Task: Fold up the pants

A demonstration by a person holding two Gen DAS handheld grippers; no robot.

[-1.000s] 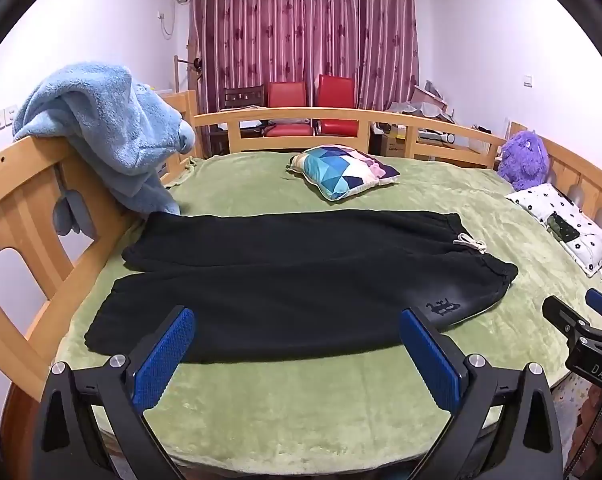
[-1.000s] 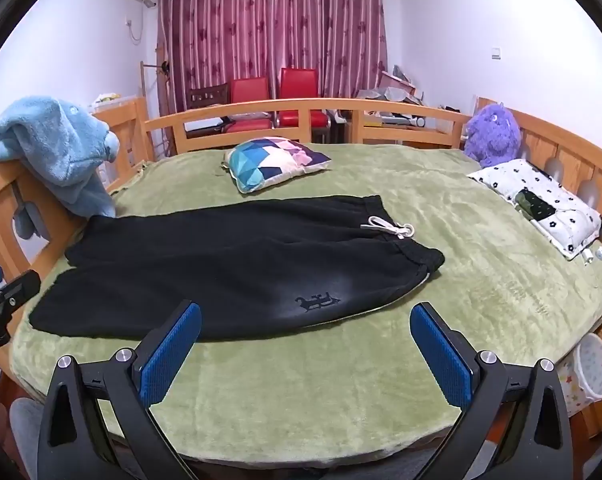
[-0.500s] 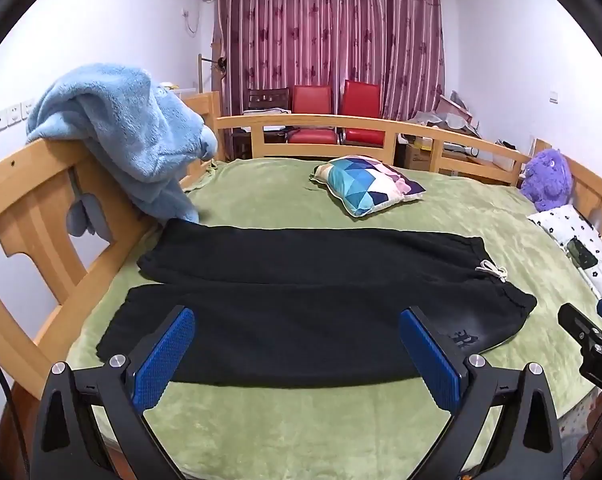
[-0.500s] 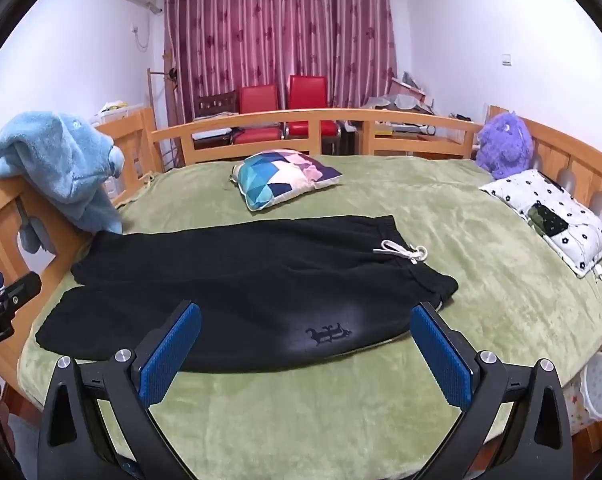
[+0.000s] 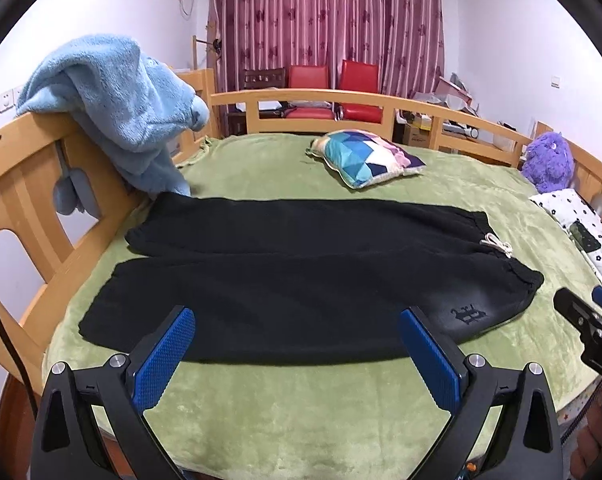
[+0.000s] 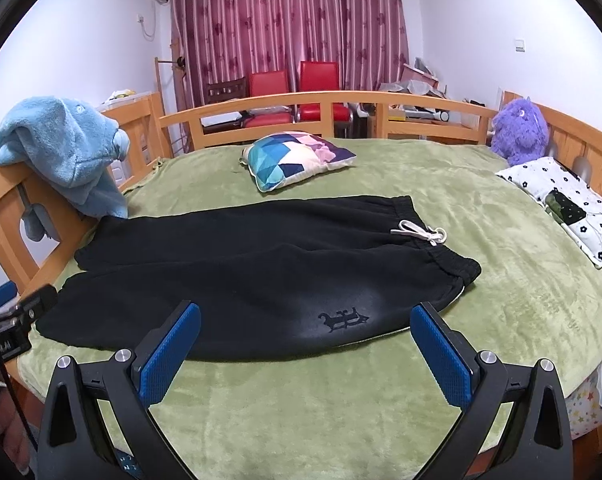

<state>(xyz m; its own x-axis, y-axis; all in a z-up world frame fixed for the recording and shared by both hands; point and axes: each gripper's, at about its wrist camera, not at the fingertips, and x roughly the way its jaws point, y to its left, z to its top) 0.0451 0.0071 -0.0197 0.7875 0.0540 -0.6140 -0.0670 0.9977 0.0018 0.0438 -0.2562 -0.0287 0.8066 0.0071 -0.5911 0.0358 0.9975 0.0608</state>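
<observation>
Your left gripper point(image 5: 297, 344) is spread wide, its blue pads point(image 5: 163, 364) far apart with nothing between them; it touches nothing and hangs over the near edge of the green blanket point(image 5: 301, 412). Your right gripper point(image 6: 307, 340) is just as wide, also empty and clear of the cloth.

The black pants point(image 5: 301, 272) lie flat on the blanket straight ahead of both grippers, unfolded, the two legs side by side. Seen from your left gripper, the leg cuffs run out ahead and to the left, and the waistband with its white drawstring point(image 5: 497, 245) sits ahead and to the right. Seen from your right gripper, the small dark logo point(image 6: 343, 319) lies just beyond the gap between the pads, with the waistband past the right pad.

Farther ahead, beyond the pants, a patterned cushion point(image 6: 297, 158) rests on the blanket. Off to the left of your left gripper, a light blue fleece point(image 5: 113, 108) hangs over the wooden bed rail point(image 5: 33, 184), its lower end touching the far leg's cuff.
</observation>
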